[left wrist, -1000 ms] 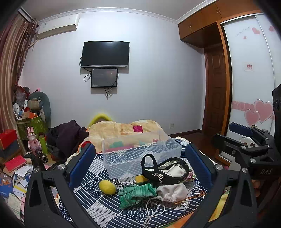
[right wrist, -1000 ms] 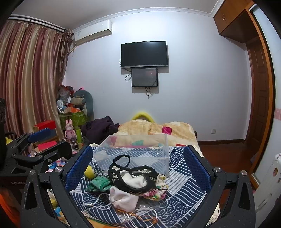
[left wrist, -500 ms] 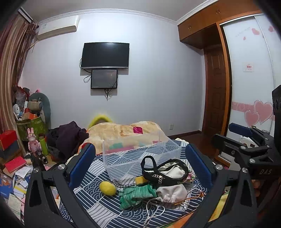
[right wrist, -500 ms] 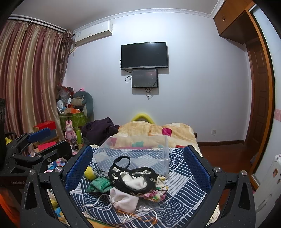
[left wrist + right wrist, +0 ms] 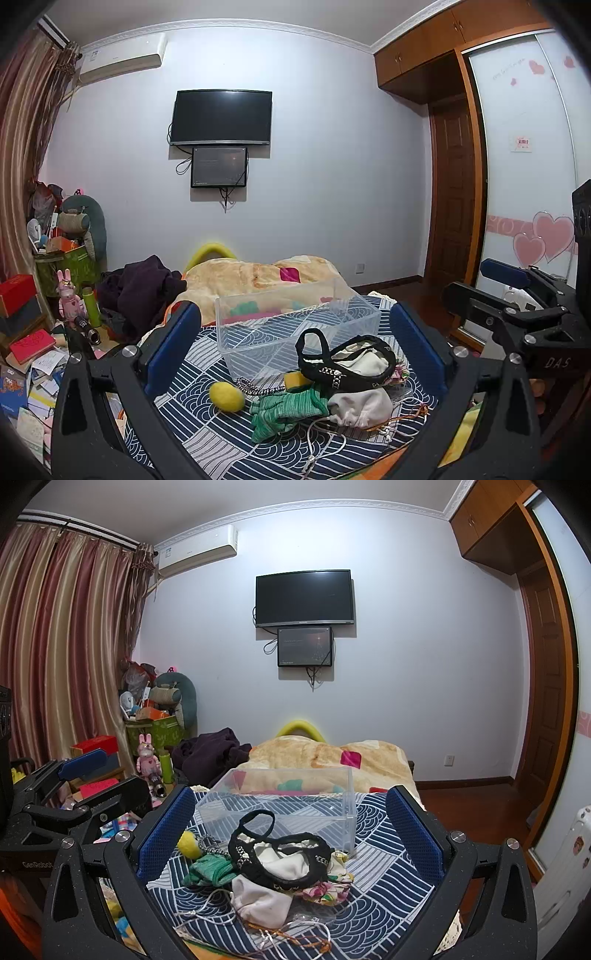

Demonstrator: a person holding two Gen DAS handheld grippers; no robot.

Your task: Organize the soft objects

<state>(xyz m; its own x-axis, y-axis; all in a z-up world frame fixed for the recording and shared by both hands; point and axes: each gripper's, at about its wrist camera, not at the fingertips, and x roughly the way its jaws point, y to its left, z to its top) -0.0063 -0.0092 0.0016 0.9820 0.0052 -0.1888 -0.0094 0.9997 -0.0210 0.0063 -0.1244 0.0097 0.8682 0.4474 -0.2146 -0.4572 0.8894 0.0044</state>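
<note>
yellow sponge [image 5: 296, 379] left view only, curtains [image 5: 62, 657] right view

I'm looking over a clear glossy plastic bin [image 5: 295, 325], a fuzzy yellow felt ball [image 5: 226, 396], ribbed green knit cloth [image 5: 284, 408], a matt cream cloth pouch [image 5: 360, 406], and my pads' [image 5: 164, 834] textured blue rubber.
</note>
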